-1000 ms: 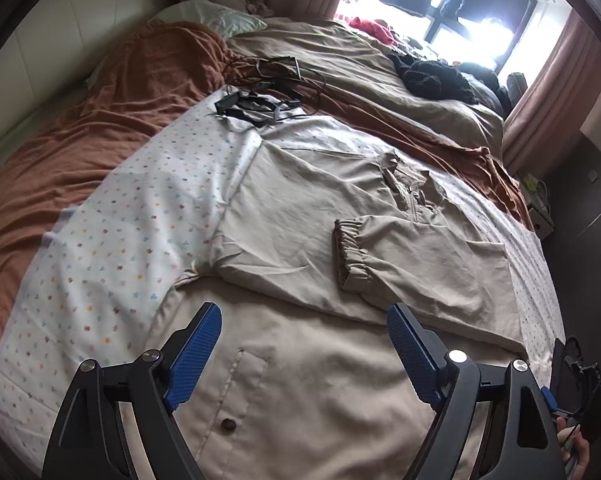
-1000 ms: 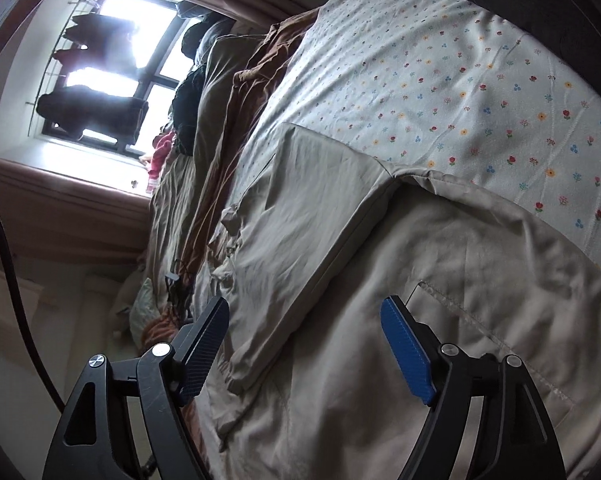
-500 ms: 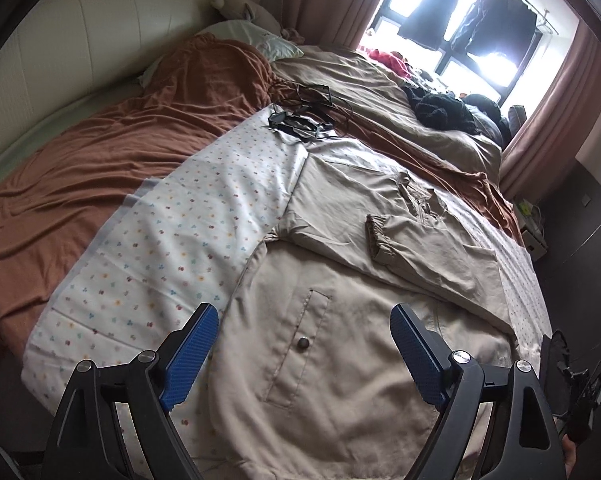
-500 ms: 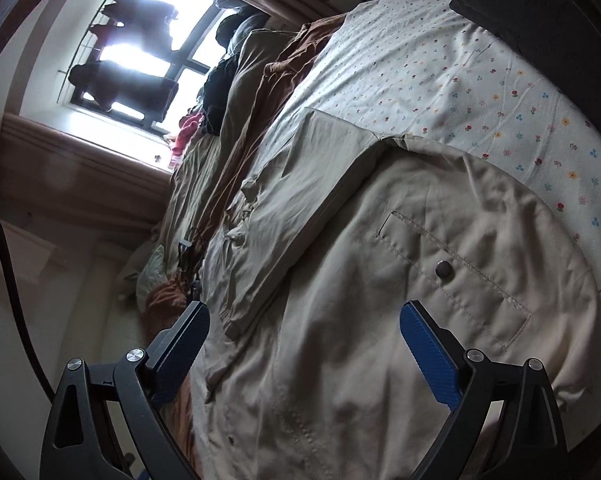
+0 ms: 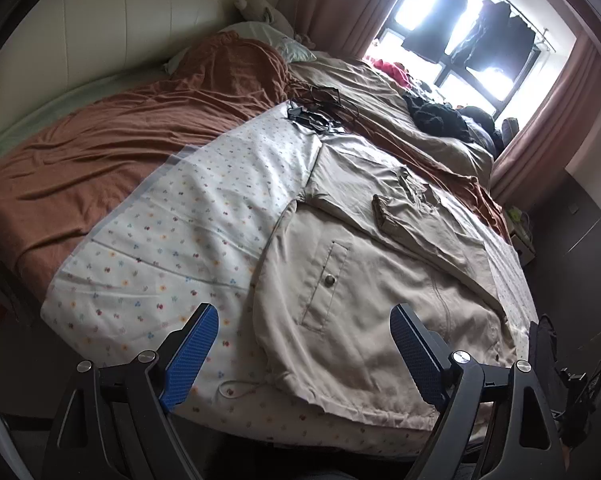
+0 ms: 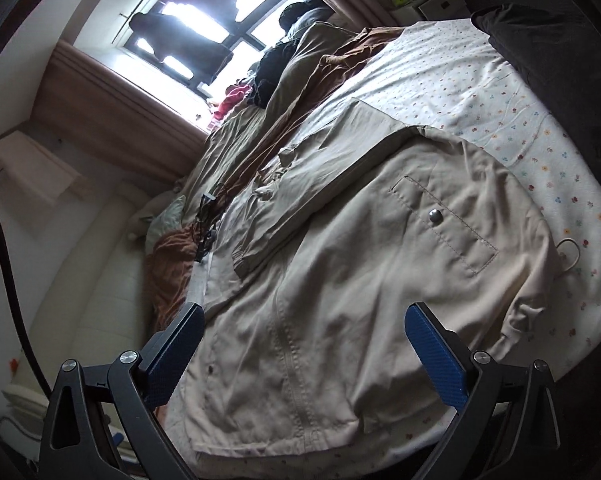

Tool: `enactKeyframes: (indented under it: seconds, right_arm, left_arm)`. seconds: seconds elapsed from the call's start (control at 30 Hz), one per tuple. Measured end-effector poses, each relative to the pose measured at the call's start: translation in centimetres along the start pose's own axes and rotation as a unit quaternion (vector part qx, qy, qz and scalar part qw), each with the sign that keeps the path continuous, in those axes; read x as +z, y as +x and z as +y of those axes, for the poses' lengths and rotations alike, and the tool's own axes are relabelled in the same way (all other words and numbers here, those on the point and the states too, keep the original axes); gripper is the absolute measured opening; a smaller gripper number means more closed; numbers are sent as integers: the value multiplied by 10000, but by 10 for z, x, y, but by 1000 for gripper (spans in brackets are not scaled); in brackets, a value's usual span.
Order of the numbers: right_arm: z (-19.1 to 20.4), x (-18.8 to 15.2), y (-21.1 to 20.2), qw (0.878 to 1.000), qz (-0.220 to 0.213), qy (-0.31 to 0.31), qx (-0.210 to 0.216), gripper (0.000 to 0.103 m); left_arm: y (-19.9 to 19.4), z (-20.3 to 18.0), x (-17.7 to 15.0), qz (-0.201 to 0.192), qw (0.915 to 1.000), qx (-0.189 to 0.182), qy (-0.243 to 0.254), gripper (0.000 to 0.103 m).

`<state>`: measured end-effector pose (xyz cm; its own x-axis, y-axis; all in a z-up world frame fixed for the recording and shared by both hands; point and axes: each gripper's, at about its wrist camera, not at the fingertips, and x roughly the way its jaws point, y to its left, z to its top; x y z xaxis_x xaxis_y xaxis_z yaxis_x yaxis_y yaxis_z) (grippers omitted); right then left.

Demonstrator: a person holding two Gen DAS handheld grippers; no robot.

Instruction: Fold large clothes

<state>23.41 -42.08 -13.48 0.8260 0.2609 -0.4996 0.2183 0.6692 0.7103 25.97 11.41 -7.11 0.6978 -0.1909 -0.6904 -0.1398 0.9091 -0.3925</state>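
A large beige jacket (image 5: 372,292) lies spread on a floral sheet (image 5: 188,240) on the bed, with one sleeve (image 5: 412,224) folded across its chest. It has a snap pocket (image 5: 328,280) and a centre zip (image 6: 292,360). My left gripper (image 5: 302,356) is open and empty, above the jacket's hem at the bed's near edge. My right gripper (image 6: 302,348) is open and empty, over the hem by the zip of the jacket (image 6: 340,272).
A brown blanket (image 5: 120,148) covers the left of the bed. Black cables and a device (image 5: 316,116) lie beyond the jacket. Dark clothes (image 5: 440,118) are piled near the window. A dark cushion (image 6: 560,72) lies at the sheet's edge.
Both grippers have pulled back from the jacket toward the bed's near edge. More of the jacket and the hem shows now. Both stayed open.
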Motion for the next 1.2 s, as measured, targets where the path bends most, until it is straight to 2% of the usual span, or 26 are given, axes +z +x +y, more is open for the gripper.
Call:
enactKeyframes:
  seconds: [0.37,0.5,0.53,0.57,0.67,0.73,0.83,0.9,0.97,1.07,1.2]
  right_arm:
    - [-46,-7,-61,9992,-116,-279,-253,101]
    - [-75,-4,-68,9987,-86,-262,-422,98]
    - [-83,-4,-68,9988,-68,-210,-435,92]
    - [-91,-3,-67,9989,-29,-157,-430,87]
    - [-113,-1,-59,9988,51,-23,-483,85]
    - [-123,1,-49,9990,113,63,-435,82]
    - [-140,5,-29,9984,275,386,-294,72]
    - [-151,5,-14,9972,395,607,-171,71]
    - [-160,6,0,9959,515,739,-101,66]
    - [-170,8,17,9935,659,921,-89,66]
    - [-179,14,30,9918,672,1075,139,65]
  left_arm:
    - [-17,8,-56,22,9993,-379,15,88]
    - [-11,14,-65,60,9988,-487,-33,79]
    - [-7,16,-67,70,9987,-504,-59,77]
    - [-4,19,-68,78,9987,-505,-76,73]
    - [9,27,-70,140,9987,-461,-139,63]
    - [19,33,-68,155,9988,-399,-240,60]
    - [34,39,-65,168,9986,-358,-353,59]
    - [46,41,-63,256,9982,-354,-412,54]
    - [61,42,-61,381,9976,-356,-447,49]
    - [80,43,-60,497,9967,-369,-519,46]
    - [107,45,-59,712,9942,-423,-684,45]
